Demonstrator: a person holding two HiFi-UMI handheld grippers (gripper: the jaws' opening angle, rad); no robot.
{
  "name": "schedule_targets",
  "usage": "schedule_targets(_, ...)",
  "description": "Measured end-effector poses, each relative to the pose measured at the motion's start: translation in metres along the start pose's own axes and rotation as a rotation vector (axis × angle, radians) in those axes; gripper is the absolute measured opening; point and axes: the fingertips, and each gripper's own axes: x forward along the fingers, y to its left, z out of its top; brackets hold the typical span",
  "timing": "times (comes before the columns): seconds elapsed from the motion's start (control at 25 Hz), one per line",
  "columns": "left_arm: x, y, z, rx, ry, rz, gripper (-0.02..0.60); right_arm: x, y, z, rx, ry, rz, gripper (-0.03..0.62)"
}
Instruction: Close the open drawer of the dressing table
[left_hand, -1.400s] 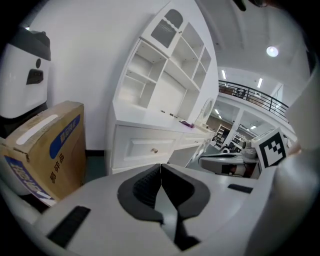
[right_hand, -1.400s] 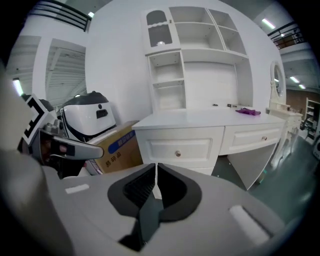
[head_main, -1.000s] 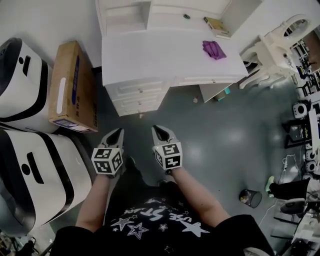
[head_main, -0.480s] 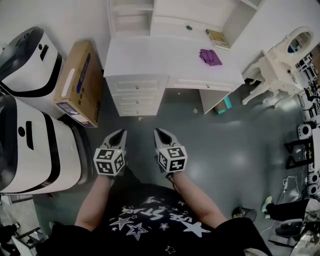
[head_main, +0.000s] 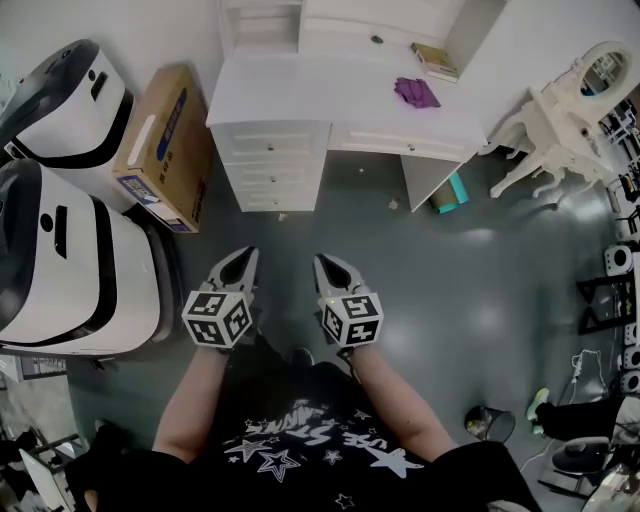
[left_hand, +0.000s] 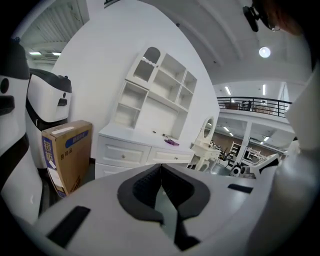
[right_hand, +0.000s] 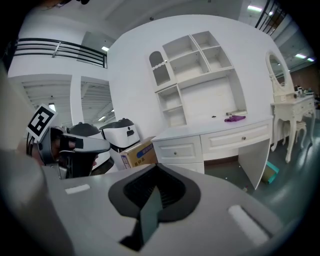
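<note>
The white dressing table stands at the top of the head view. Its stack of small drawers and the wide drawer all look flush with the front. My left gripper and right gripper hover side by side over the grey floor, a short way in front of the drawer stack and touching nothing. Both are shut and empty. The left gripper view looks past its shut jaws to the table from the left. In the right gripper view the drawers lie ahead.
A purple cloth and a book lie on the tabletop. A cardboard box leans left of the table, beside two large white machines. A white stool and mirror stand at the right. A small bin sits near my right.
Both grippers have drawn back from the drawer fronts together, and the table now sits farther off and squarer in the head view. Both jaws stay shut.
</note>
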Motion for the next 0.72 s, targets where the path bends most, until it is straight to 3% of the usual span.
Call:
schedule_targets(0.12, -0.008, -0.006, -0.005, -0.008, 0.001, 0.000, 0.009, -0.014, 0.004, -0.007, 0.042, -0.012, -0.008, 0.003)
schedule_targets(0.36, -0.030, -0.010, -0.011, -0.019, -0.008, -0.015, 0.009, -0.031, 0.020, -0.008, 0.013, -0.021, -0.012, 0.003)
schedule_targets(0.72, -0.119, 0.000, -0.036, -0.019, -0.003, -0.040, 0.009, -0.071, 0.083, -0.018, -0.010, -0.059, -0.049, 0.003)
